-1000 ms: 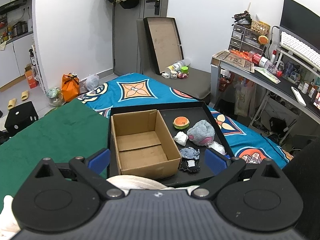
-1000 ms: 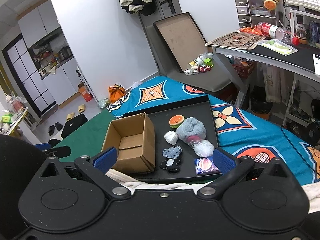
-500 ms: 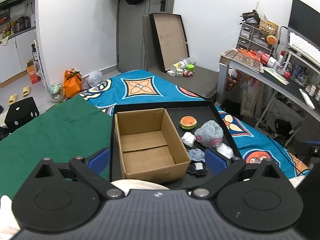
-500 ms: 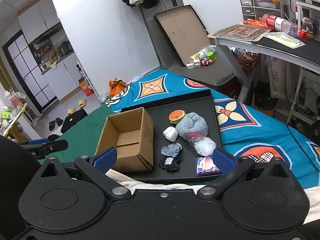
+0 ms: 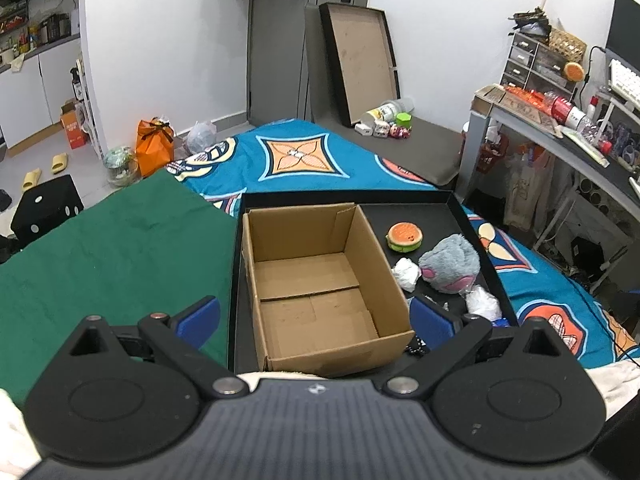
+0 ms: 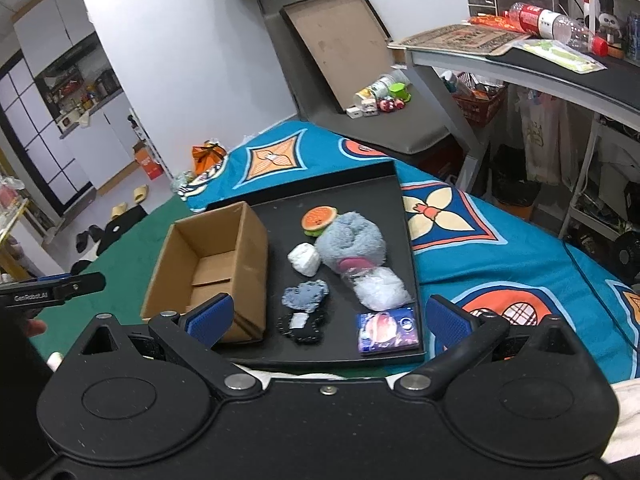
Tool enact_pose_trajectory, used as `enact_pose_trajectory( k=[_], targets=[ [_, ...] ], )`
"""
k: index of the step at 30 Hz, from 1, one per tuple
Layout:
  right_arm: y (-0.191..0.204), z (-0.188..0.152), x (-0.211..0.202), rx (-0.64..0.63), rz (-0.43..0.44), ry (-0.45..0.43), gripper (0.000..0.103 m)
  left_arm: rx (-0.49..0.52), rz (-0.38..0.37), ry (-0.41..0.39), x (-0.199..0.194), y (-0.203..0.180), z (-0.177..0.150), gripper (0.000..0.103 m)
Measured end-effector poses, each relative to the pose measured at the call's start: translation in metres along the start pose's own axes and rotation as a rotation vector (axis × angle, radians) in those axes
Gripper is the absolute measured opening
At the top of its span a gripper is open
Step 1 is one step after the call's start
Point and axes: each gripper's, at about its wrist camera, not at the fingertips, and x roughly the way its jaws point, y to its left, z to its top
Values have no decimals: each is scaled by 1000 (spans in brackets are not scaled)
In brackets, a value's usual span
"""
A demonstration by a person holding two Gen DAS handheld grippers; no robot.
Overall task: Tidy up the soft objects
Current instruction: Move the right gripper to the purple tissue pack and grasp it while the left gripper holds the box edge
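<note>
An empty cardboard box (image 5: 316, 276) (image 6: 208, 268) stands on the left part of a black tray (image 6: 394, 184) (image 5: 344, 198). To its right lie a burger-shaped squishy (image 6: 319, 219) (image 5: 404, 236), a grey-blue plush (image 6: 352, 244) (image 5: 452, 264), a white wad (image 6: 304, 258) (image 5: 406, 273), a clear bag of white stuffing (image 6: 380, 290), a blue-grey patch (image 6: 306, 294), a black piece with a white label (image 6: 302, 324) and a blue packet (image 6: 388, 330). My left gripper (image 5: 314, 318) is open over the box's near side. My right gripper (image 6: 328, 318) hangs open above the tray's near edge, holding nothing.
The tray rests on a bed with a blue patterned cover (image 6: 480, 232) and a green cloth (image 5: 100, 248). A desk (image 6: 520, 64) crowded with items stands to the right. Another tray (image 5: 360, 56) leans on the far wall above a grey mat with small items.
Both grippers have moved forward and closer to the tray. The left view has shifted so the box sits centred between its fingers. Nothing on the tray moved.
</note>
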Motion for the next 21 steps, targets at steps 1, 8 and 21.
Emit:
enact_pose_trajectory(
  k=[1, 8, 21],
  targets=[
    [-2, 0, 3, 1, -1, 5, 103, -1, 2, 7, 4, 1, 0, 100],
    [-15, -3, 33, 27, -12, 52, 103, -13, 17, 35, 32, 9, -2, 99],
    [-24, -7, 98, 35, 18, 192, 87, -28, 65, 127, 86, 26, -11, 87]
  ],
)
